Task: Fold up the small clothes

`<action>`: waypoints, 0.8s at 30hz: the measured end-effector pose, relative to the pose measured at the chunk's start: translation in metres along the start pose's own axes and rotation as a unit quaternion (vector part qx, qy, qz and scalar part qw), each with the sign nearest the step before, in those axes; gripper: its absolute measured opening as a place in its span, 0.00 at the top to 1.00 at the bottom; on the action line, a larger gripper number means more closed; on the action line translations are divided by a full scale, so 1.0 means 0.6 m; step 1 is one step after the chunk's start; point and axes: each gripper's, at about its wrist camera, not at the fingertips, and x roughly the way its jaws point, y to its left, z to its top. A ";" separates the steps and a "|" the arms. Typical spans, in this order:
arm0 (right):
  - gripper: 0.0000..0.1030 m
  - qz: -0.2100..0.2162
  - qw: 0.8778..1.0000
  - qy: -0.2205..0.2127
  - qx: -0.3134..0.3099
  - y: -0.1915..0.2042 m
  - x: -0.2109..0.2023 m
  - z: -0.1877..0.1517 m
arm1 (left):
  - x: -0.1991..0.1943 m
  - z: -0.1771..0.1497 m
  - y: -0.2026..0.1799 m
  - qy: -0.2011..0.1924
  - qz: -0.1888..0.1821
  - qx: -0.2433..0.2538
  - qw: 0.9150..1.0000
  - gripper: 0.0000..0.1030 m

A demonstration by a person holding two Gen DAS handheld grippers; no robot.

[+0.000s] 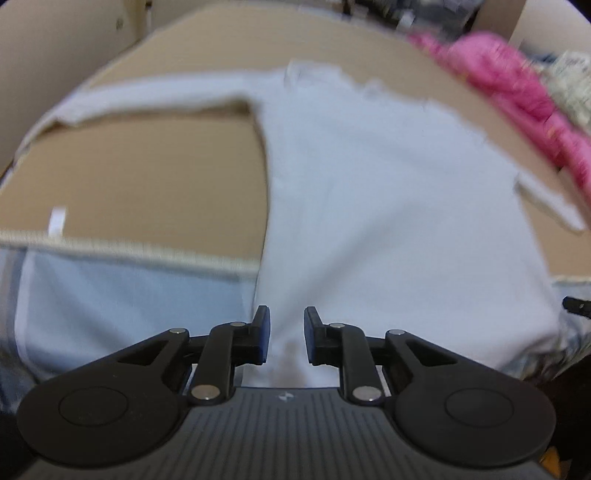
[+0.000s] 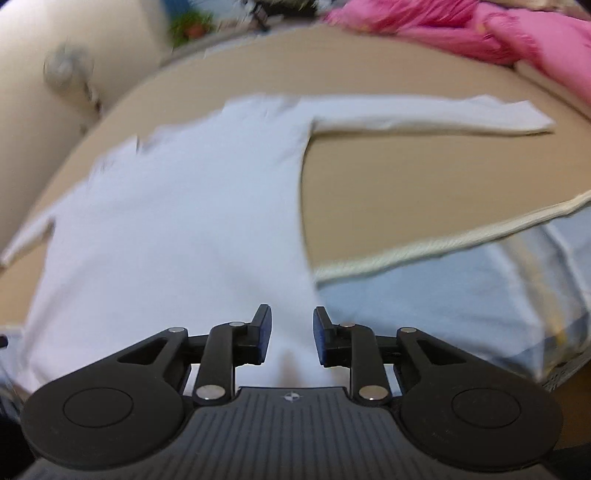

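A white long-sleeved shirt (image 1: 369, 192) lies flat on a brown cardboard sheet (image 1: 147, 166), collar at the far end, sleeves spread to both sides. My left gripper (image 1: 286, 334) is open, its jaws a little apart over the shirt's bottom hem near the left corner. In the right wrist view the same shirt (image 2: 177, 206) fills the left half, one sleeve (image 2: 424, 114) stretched right. My right gripper (image 2: 291, 334) is open over the hem near the shirt's right corner. Both views are blurred.
A pink garment pile (image 1: 517, 92) lies at the far right of the cardboard, also in the right wrist view (image 2: 480, 29). Light blue bedding (image 1: 129, 291) (image 2: 461, 288) lies under the cardboard's near edge. A pale wall (image 2: 37, 92) stands left.
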 end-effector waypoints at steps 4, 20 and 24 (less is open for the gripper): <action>0.71 -0.024 0.999 0.038 -0.009 -0.001 0.025 -0.008 | 0.015 -0.011 0.012 0.031 0.024 -0.014 0.999 0.59; 0.55 -0.037 0.994 0.085 0.062 -0.073 0.050 -0.029 | 0.033 -0.033 0.030 0.076 0.012 -0.051 0.996 0.90; 0.95 -0.030 0.996 0.078 0.037 -0.052 0.050 -0.024 | 0.008 -0.028 0.023 0.046 0.020 -0.038 0.998 0.94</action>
